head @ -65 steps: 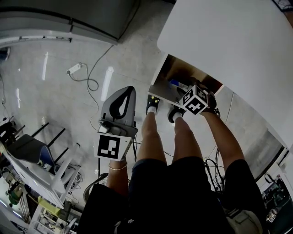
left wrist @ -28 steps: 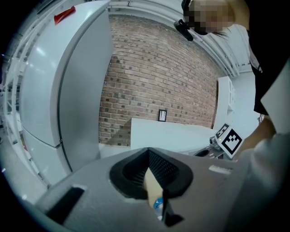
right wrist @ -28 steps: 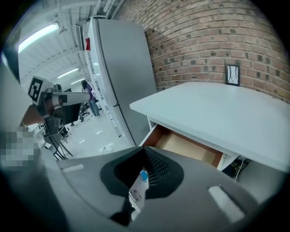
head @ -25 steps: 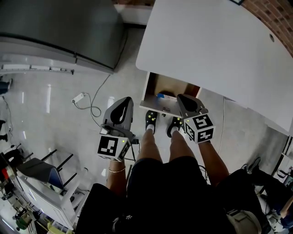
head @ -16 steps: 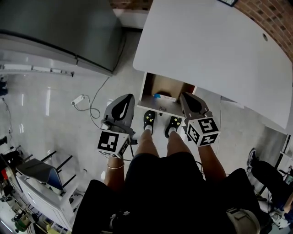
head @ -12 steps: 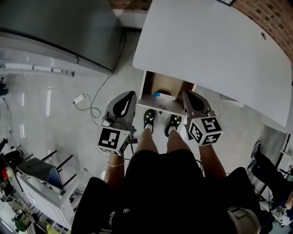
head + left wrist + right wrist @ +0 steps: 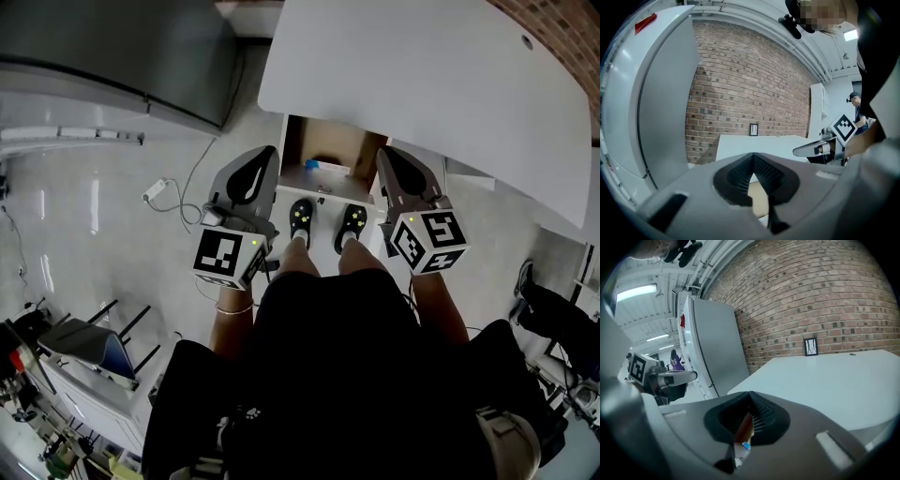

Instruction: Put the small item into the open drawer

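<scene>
Under the white table (image 7: 441,75) the wooden drawer (image 7: 339,148) stands open, and a small blue item (image 7: 312,164) lies inside it near the front left. My left gripper (image 7: 270,150) hangs by the drawer's left side, shut and empty; its jaws meet at the tip in the left gripper view (image 7: 752,157). My right gripper (image 7: 382,153) is by the drawer's right side, also shut with nothing in it. In the right gripper view, the blue item (image 7: 746,445) shows below the closed jaws of the right gripper (image 7: 750,394).
A person's legs and black shoes (image 7: 301,214) are just in front of the drawer. A large grey cabinet (image 7: 112,47) stands at the upper left. A white power strip (image 7: 155,192) with its cable lies on the floor at the left. Racks crowd the lower left.
The right gripper has come back out of the drawer and now sits beside it, level with the left one. The blue item stays in the drawer. The head view has shifted forward.
</scene>
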Motion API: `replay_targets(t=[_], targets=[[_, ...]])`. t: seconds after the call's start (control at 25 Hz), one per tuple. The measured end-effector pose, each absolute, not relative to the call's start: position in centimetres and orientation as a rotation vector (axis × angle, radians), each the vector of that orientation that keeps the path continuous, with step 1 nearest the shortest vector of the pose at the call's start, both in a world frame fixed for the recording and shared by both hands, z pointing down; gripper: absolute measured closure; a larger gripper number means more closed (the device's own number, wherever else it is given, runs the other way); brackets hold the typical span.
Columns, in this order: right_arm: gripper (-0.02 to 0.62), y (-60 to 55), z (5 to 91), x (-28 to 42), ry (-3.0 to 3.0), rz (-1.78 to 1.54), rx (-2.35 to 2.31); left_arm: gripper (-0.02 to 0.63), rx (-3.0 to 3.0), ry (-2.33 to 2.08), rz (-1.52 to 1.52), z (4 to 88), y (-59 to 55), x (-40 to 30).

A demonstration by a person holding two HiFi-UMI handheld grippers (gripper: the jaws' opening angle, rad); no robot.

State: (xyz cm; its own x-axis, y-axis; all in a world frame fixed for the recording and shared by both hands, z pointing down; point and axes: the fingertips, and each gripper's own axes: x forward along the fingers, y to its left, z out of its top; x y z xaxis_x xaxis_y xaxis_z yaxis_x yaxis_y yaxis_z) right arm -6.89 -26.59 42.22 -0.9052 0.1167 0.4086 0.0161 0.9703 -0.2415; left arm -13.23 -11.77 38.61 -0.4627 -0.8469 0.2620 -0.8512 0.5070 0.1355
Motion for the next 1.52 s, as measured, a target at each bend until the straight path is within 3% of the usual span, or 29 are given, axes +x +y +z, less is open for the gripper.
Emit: replay_targets(t=[1.52], targets=[[0.584, -27.8, 35.2, -4.8, -2.788, 0.343, -0.097, 0.615, 1.571, -2.514, -0.005, 31.7, -15.5, -11.8]])
